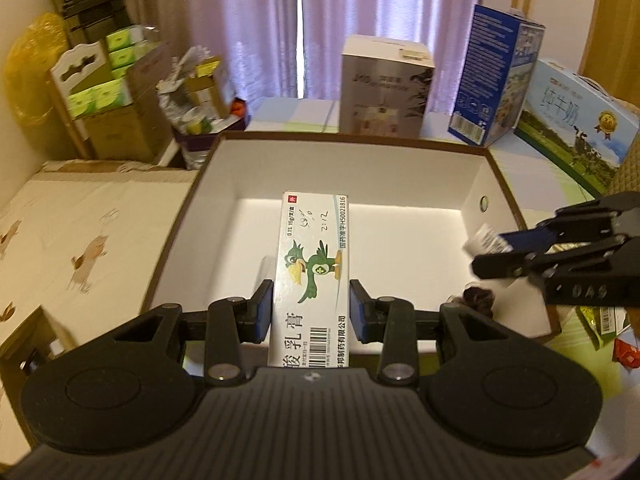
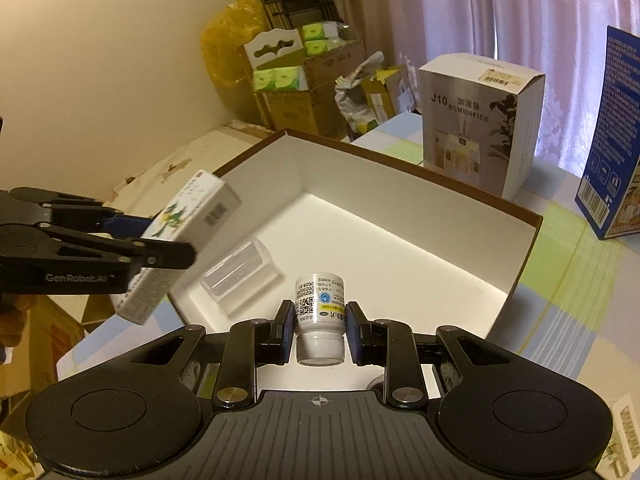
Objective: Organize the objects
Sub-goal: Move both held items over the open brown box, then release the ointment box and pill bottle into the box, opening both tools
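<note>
Right wrist: open white box (image 2: pixel 420 200) holds a clear case (image 2: pixel 240 276).

Each matte-black claw (image 1: pixel 311 312) (image 2: pixel 318 326) has blue pads, silver rivets, ribbed housing, white "GenRobot.AI" lettering.

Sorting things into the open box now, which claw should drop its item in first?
Probably the left claw: its ointment carton hangs over the white box; the right claw and pill bottle sit nearer the rim.

Behind the humidifier box (image 2: pixel 478 120) hangs a pink curtain (image 1: pixel 384 20). Just right of it stands a blue carton (image 1: pixel 494 76), then a milk carton (image 1: pixel 576 120); tissue packs (image 2: pixel 280 78) sit far left.
</note>
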Demonstrator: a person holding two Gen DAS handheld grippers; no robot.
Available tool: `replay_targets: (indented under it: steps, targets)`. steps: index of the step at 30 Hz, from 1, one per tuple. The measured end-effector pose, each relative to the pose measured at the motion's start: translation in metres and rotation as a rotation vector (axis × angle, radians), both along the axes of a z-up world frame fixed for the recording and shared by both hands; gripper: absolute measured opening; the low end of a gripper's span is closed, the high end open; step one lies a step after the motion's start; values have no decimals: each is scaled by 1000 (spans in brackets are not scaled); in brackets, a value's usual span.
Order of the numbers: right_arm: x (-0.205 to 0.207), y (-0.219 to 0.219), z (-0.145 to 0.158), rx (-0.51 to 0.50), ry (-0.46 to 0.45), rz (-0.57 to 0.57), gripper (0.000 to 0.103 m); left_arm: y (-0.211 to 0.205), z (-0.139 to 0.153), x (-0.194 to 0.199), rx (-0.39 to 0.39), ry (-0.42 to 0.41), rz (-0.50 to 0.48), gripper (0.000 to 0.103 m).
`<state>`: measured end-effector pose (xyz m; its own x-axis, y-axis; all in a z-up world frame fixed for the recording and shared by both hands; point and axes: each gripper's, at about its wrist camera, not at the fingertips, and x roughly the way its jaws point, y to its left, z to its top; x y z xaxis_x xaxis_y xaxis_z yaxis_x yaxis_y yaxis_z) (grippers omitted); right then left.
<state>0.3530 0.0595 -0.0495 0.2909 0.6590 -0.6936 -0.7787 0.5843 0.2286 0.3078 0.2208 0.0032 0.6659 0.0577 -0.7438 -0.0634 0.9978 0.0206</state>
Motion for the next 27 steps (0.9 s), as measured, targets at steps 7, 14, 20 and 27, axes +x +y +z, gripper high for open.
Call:
replay_targets:
  steps: [7,14,20,27]
  targets:
    - [15,16,-12,-48,21,-38,24,-4,-11,33,-16,25,-45,34]
    - [27,27,-26,-107,40,-68,24,-3,-27,61,-43,59,-65,33]
    - [35,35,-35,-143,64,-76,24,-6,-42,82,-51,92,-90,33]
    - [41,41,-42,-179,79,-77,24,-1,-67,95,-87,179,-97,33]
